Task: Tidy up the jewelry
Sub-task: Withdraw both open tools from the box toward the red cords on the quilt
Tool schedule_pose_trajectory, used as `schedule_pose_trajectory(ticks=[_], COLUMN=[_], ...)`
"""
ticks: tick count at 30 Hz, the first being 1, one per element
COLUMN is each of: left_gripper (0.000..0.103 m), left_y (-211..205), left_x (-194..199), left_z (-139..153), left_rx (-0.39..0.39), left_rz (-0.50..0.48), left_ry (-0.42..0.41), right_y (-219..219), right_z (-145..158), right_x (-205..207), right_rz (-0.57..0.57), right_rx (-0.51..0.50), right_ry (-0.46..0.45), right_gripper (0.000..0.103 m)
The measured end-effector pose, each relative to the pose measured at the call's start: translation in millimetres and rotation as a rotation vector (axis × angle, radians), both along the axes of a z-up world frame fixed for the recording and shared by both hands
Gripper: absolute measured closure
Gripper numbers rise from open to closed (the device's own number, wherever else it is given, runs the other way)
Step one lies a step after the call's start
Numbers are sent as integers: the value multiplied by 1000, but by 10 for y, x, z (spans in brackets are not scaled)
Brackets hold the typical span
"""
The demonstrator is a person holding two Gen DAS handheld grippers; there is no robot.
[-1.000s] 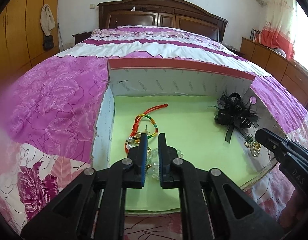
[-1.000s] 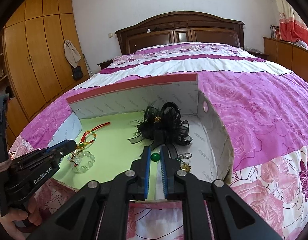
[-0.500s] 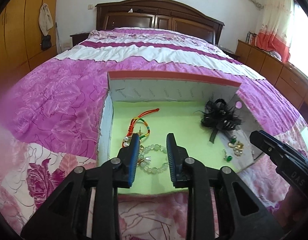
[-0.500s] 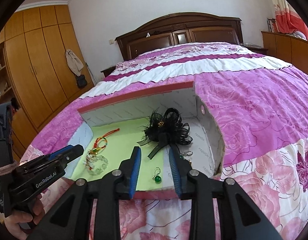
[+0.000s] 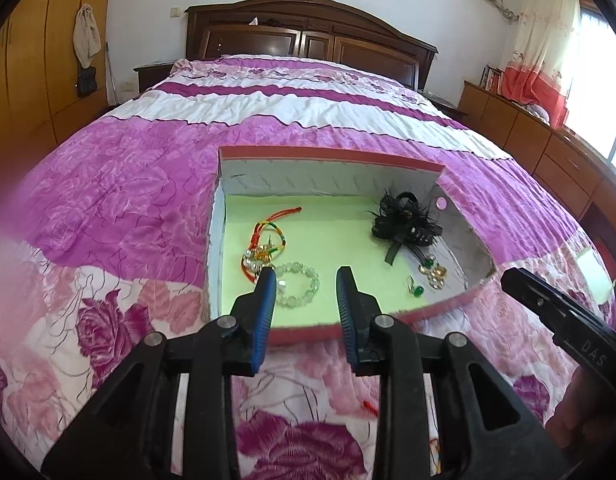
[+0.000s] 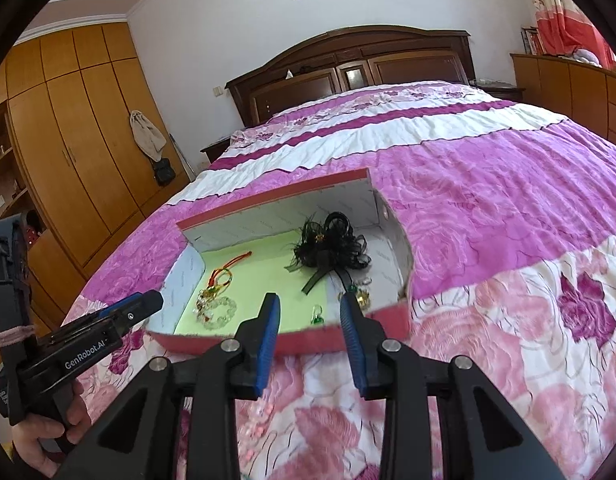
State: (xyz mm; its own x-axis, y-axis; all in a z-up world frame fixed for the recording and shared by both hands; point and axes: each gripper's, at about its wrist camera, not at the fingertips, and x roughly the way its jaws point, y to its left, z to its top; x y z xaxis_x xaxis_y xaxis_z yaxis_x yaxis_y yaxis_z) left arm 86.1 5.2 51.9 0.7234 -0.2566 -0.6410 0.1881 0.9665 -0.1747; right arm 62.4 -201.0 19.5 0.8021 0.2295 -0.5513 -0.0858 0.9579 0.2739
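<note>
Bedspread pink, floral — box on it; wardrobe probably wooden.

Right tool parted, empty, green earring in box

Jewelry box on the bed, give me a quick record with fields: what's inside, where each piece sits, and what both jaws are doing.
container: open box on the bedspread
left side: colored cord bracelet, clear bead bracelet
right side: black feather hair clip, gold and green earrings
near front edge: green earring
left gripper: jaws just opened, nothing between them
right gripper: jaws just opened, nothing held
</note>
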Motion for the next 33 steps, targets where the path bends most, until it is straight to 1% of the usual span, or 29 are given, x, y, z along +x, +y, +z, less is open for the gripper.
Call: schedule_pose_trajectory(ticks=[5, 15, 19, 24, 33], left_gripper=[78, 77, 77, 76, 76], left_y=[-9, -126, -173, -249, -354], left_x=[-119, -349, -433, -547, -670], left_z=[-14, -104, -150, -231, -423], left_rx=[9, 4, -2, 16, 38], left_rz=[-21, -98, -135, -175, -229], left_ry=[19, 99, 138, 180, 254], right_y=[8, 10, -42, -118, -244], right_z=[21, -38, -101, -188, -279], right_x=[-186, -499, -594, -691, -763], right_rz=[12, 16, 7, -6, -32], right_rx=[-2, -30, -19, -10, 21], right_ry=[14, 60, 81, 110, 130], right_gripper=[68, 67, 67, 67, 67])
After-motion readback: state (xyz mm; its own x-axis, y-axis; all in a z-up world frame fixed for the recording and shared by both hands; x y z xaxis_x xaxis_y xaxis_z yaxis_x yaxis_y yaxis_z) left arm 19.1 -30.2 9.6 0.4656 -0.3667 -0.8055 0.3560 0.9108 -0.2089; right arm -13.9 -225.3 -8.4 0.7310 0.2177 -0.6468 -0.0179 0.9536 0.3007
